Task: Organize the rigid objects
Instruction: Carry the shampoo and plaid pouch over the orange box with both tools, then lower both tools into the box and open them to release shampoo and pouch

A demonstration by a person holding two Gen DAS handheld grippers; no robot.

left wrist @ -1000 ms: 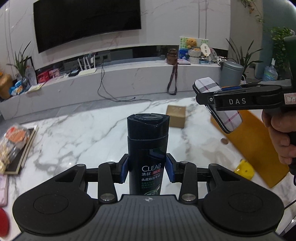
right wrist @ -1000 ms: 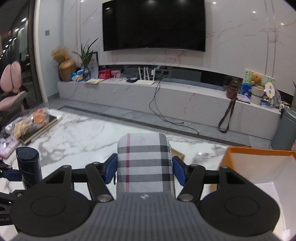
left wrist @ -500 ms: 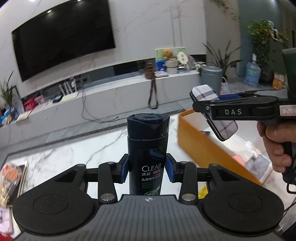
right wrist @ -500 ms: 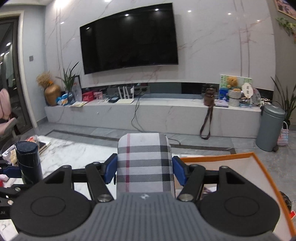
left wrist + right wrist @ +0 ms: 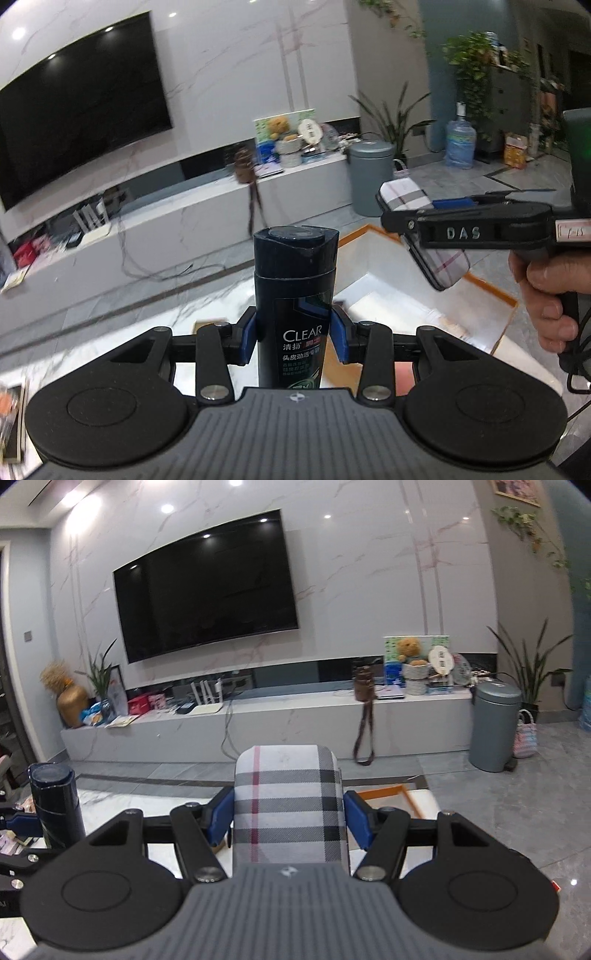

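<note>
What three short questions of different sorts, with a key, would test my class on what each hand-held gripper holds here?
1. True or false: the left hand-held gripper is shut on the shampoo bottle.
2. The right hand-held gripper holds: A) a cup B) the plaid case C) nothing.
3. What colour is the rim of the box beyond the bottle?

Key: 1 true; 2 B; 3 orange.

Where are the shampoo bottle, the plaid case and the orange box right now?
shampoo bottle (image 5: pixel 295 295), left wrist view, on its dark body below the cap.
plaid case (image 5: pixel 290 805), right wrist view, on its checked face.
orange box (image 5: pixel 491 288), left wrist view, on its far orange rim.
</note>
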